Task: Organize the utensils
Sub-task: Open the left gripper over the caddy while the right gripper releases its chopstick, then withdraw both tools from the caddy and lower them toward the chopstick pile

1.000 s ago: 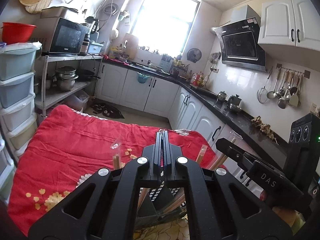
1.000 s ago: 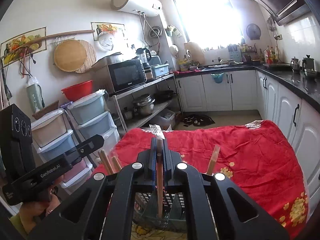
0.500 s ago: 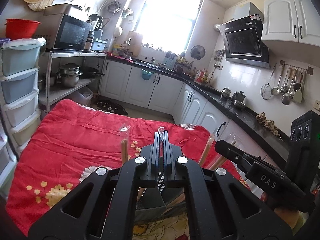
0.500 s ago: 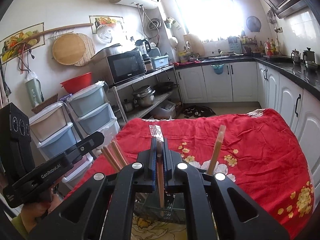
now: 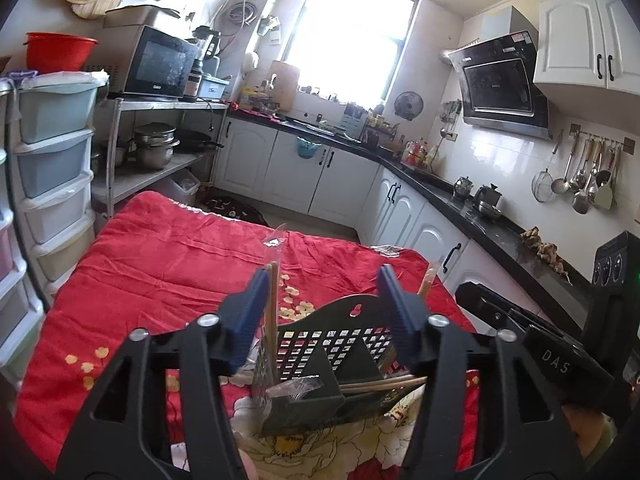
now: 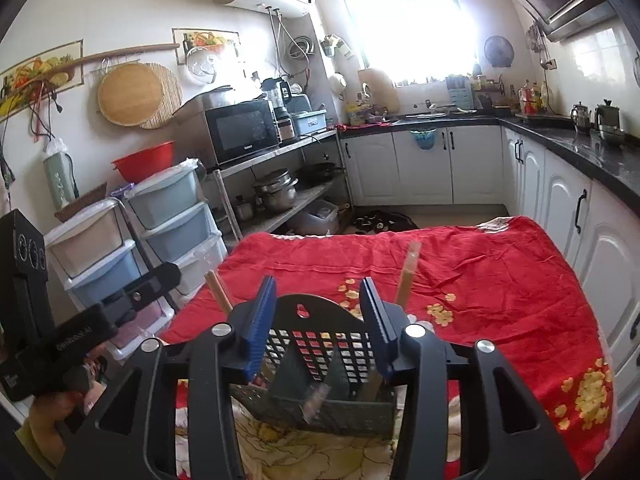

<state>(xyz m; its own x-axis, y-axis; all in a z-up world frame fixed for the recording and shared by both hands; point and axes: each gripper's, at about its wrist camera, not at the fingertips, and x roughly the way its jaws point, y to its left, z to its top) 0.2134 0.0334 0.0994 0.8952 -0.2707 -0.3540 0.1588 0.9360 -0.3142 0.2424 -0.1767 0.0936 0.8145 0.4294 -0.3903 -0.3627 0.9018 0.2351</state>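
Left gripper (image 5: 324,292): jaws spread, having just been opening; its blue pads (image 5: 251,312) press on nothing. A wrapped pair of chopsticks (image 5: 273,300) stands just beside the left pad, apparently free of it, and drops into the dark perforated utensil basket (image 5: 328,364) below. That basket sits on the red floral cloth (image 5: 168,256).

Only the left wrist view shows loose chopsticks (image 5: 380,384) lying nearly flat across the basket's right compartment, and the ladles (image 5: 584,176) hung on the tiled wall at far right.

Right gripper (image 6: 318,304): jaws likewise parted, just been opening, nothing pinched. Only the right wrist view shows a leaning pair (image 6: 218,290) left of the basket (image 6: 320,360), a wrapped stick (image 6: 406,276) upright at right, and the hand (image 6: 52,412) carrying the other gripper.
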